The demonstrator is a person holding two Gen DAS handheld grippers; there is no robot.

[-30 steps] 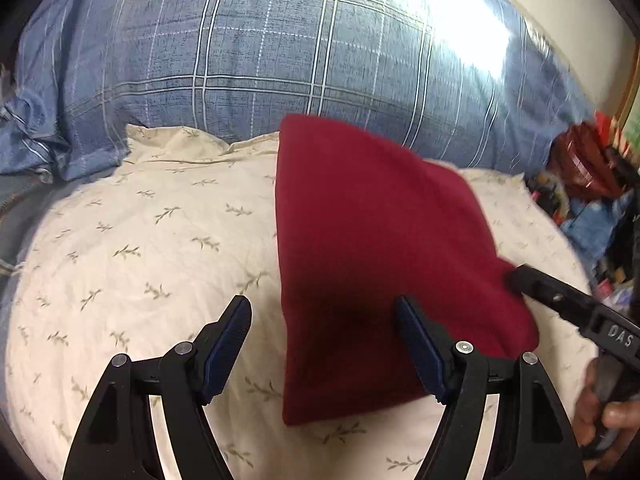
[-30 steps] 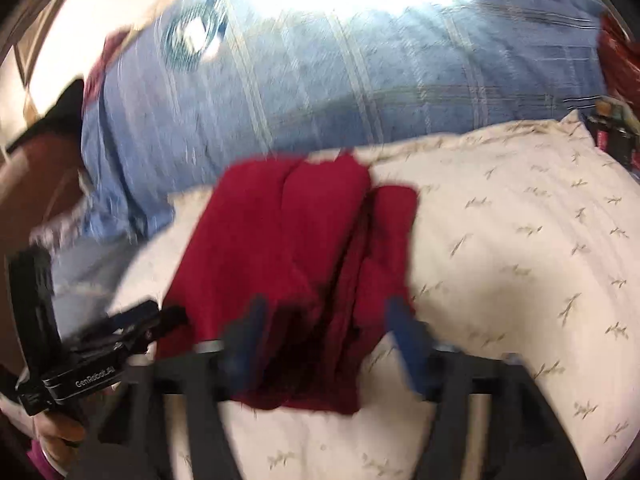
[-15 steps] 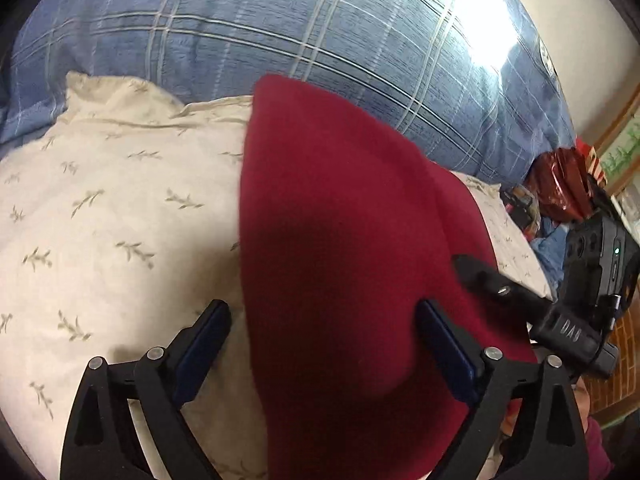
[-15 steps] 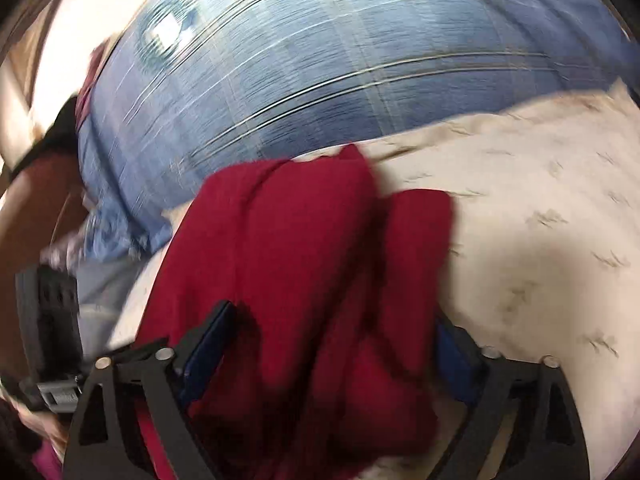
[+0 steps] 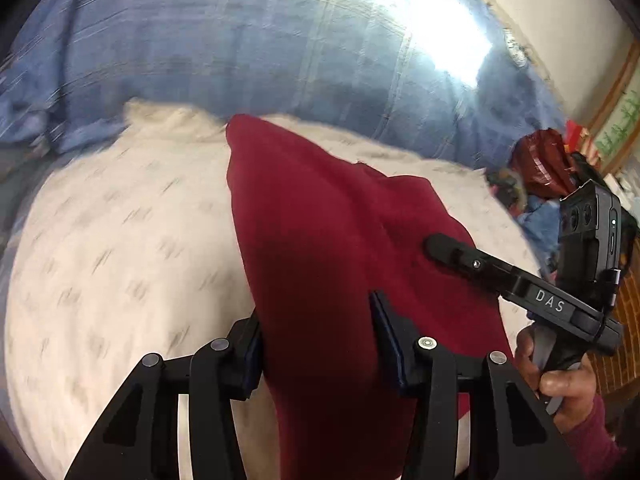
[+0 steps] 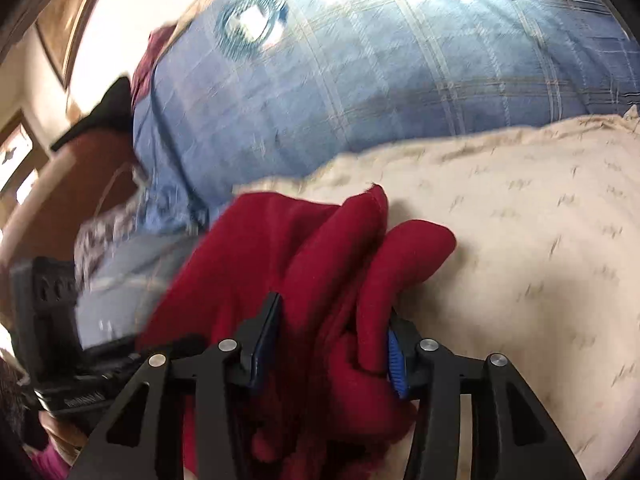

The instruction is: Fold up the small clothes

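A dark red folded garment [image 5: 320,240] lies on a cream leaf-print pillow [image 5: 120,240]. My left gripper [image 5: 316,336] has its jaws closed in on the near edge of the cloth, which fills the gap between the fingers. In the right wrist view the same red garment [image 6: 304,248] is bunched in thick folds, and my right gripper [image 6: 332,340] is clamped on those folds. The right gripper also shows in the left wrist view [image 5: 440,246], its finger resting on the cloth's right side.
A blue plaid bedcover [image 5: 280,60] lies behind the pillow, also in the right wrist view [image 6: 380,80]. A red bag and clutter [image 5: 540,160] sit at the far right. Brown wooden furniture [image 6: 80,168] stands at the left in the right wrist view.
Both grippers moved forward over the red garment and their jaws closed from wide open onto it. The cloth has bunched up and lifted at its near edge.
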